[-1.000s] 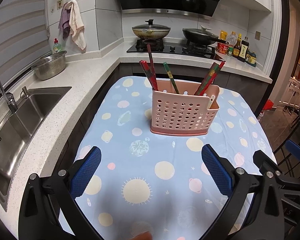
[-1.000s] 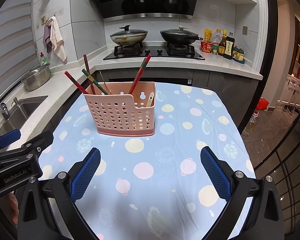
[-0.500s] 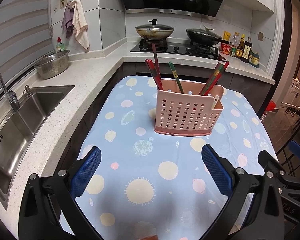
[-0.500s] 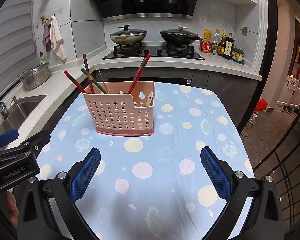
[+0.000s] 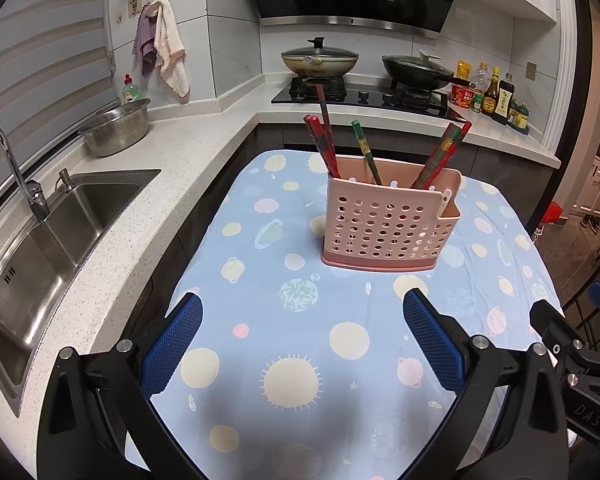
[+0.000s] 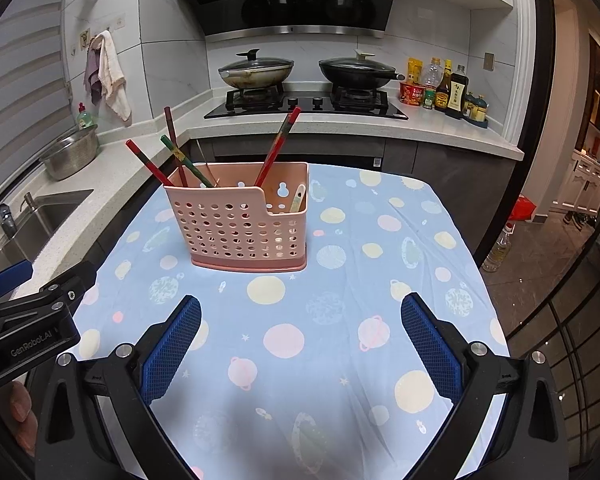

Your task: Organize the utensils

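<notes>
Both grippers, left [image 5: 302,334] & right [image 6: 300,332], wide, empty, near basket [image 6: 240,224]. Chopsticks [image 6: 276,148] in it: light, stiff, slick; grab upper shafts.

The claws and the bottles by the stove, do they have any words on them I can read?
"GenRobot.AI": white letters on the black body of the left claw, seen from the right wrist camera.
"DAS": faint letters on the black body of the right claw, seen from the left wrist camera; it may be cut off.
The labels on the sauce bottles and the red tub are too small to read.
</notes>
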The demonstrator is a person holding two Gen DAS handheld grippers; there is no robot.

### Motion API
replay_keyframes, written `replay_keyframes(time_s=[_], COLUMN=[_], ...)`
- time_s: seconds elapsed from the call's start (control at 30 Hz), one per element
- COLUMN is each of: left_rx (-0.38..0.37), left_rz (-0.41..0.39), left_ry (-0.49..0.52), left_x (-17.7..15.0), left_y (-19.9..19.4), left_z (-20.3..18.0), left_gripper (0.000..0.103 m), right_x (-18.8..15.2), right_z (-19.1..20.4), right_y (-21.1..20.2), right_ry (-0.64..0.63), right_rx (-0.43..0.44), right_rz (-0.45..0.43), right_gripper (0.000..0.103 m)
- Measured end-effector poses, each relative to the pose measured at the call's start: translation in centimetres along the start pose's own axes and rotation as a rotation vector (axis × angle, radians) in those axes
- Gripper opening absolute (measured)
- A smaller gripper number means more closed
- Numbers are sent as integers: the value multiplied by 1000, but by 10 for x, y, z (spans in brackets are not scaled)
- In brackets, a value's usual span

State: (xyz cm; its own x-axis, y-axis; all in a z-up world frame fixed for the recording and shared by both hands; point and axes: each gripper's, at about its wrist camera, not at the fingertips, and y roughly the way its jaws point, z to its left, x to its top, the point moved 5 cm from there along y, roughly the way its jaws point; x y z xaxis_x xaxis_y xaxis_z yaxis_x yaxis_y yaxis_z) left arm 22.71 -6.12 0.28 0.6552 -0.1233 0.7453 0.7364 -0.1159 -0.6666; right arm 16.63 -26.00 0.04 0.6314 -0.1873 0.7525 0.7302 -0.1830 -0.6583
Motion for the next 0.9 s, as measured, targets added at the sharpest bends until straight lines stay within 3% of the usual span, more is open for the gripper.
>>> replay_keyframes(time_s=[0.9], left_rx=[25], left_rz=[12], left_ry=[-4], left_x=[-4], left_y=[5], left_z=[7], left_gripper=[96], right_x=[-2], right_z=[-1], right_y=[2], right_ry=[-5], right_rx=[-4], right_rz=[10], right_gripper=[97])
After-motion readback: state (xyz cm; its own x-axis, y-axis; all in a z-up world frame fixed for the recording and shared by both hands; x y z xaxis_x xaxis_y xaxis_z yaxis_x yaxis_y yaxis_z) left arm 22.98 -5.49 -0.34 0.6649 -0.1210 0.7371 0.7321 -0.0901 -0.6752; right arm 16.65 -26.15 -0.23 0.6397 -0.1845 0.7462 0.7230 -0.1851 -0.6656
